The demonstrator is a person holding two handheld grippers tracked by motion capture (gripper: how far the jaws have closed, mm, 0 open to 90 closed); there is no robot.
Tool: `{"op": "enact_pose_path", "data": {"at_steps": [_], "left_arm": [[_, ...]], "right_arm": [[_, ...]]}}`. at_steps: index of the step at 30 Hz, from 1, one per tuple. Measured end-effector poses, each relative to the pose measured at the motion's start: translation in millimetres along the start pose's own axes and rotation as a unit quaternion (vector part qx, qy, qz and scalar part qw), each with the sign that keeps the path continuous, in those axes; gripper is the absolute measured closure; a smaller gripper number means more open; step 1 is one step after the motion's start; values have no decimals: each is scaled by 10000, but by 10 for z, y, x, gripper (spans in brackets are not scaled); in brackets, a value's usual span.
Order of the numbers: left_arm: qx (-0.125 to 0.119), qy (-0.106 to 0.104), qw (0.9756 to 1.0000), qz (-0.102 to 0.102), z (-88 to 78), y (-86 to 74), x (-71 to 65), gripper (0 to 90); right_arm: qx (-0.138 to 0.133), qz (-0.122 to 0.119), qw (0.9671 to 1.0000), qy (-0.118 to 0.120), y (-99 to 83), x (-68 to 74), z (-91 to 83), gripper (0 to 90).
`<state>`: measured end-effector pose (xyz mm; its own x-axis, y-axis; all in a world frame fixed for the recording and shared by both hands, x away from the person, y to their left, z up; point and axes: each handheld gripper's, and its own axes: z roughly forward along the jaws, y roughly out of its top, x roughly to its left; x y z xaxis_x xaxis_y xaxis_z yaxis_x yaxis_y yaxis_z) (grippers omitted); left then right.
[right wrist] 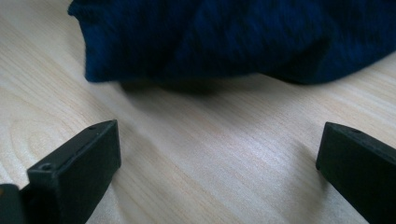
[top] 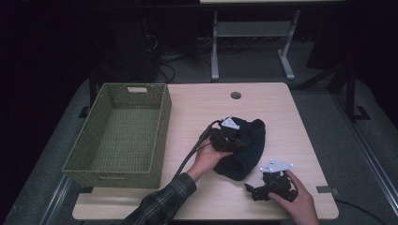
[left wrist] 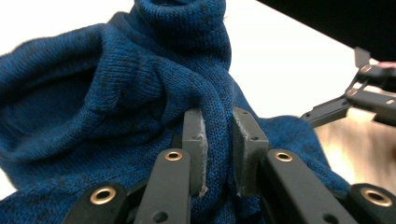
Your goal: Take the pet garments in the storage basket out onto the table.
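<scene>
— Pale wood first: the table (top: 291, 122) carries everything, with a small round hole (top: 235, 95) near its far edge.

— And the big green thing?

— Woven basket (top: 119, 133), standing on the table's left side, well apart from the cloth.

— Where is the cloth?

— Dark blue knitted garment (top: 246, 147), bunched in a heap near the table's middle, to the right of the basket. Up close it shows ribbed folds and a rolled edge at the top.

— Who has it?

— The left gripper (left wrist: 218, 151) — its jaws are pinched together on a fold of the knit, with the wool squeezed between the grey pads (left wrist: 195, 149). From above, that left gripper sits on the garment's left end.

— The other one?

— The right gripper (right wrist: 217, 168) rests low over bare wood, just beside the garment's near edge, its jaws spread wide with nothing between them. A hand (top: 295, 201) holds it at the table's near right.
</scene>
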<state>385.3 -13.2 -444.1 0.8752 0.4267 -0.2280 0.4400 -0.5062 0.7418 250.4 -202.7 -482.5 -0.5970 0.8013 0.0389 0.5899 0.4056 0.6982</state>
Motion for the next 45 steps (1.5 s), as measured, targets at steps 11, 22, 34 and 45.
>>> {"op": "enact_pose_path", "data": {"at_steps": [11, 22, 34, 45], "left_arm": [[-147, -30, 9999, 15, -122, 45, -11, 510], [-127, 178, 9994, 270, -392, 46, -54, 255], [-142, 466, 9984, 295, -732, -222, -62, 166], [-95, 671, 9976, 121, -943, -514, -56, 143]], "right_arm": [[2, 25, 10000, 10, 0, 3, 0, 0], [5, 32, 10000, 14, -1, 4, -2, 0], [11, 11, 10000, 7, -4, 2, -4, 0], [8, 6, 10000, 6, -4, 2, -4, 0]]}}
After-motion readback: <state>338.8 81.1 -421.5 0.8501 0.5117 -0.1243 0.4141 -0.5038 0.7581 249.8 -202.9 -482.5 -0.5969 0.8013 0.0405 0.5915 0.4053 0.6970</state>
